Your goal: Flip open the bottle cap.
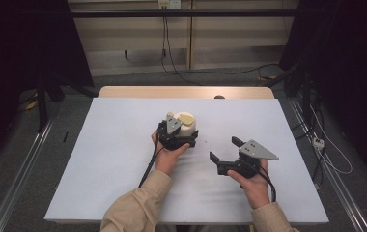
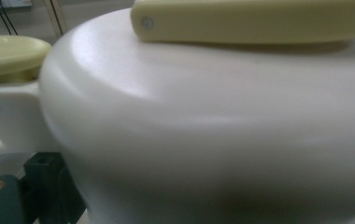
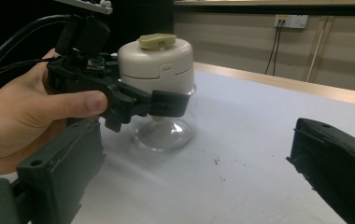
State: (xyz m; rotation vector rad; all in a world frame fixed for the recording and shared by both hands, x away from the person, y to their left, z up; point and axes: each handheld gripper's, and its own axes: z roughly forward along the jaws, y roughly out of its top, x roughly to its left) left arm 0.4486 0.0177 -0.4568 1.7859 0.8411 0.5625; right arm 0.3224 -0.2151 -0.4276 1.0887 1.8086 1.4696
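Note:
A small chopper-like jar [image 1: 185, 123] stands upright near the middle of the table, with a cream lid, a pale yellow handle [image 2: 259, 21] on top and a clear glass base [image 3: 164, 133]. My left gripper [image 1: 183, 137] is shut on the jar from the near side; in the right gripper view its black jaws clamp where the lid meets the glass. The cream lid [image 2: 213, 130] looms very close in the left gripper view. My right gripper [image 1: 224, 148] rests to the jar's right, a short gap away, open with nothing between its jaws [image 3: 196, 140].
A white sheet [image 1: 114, 159] covers the table, and a wooden edge [image 1: 186, 92] shows at the far side. Cables [image 1: 172, 63] run across the floor behind the table, and metal rails flank both sides.

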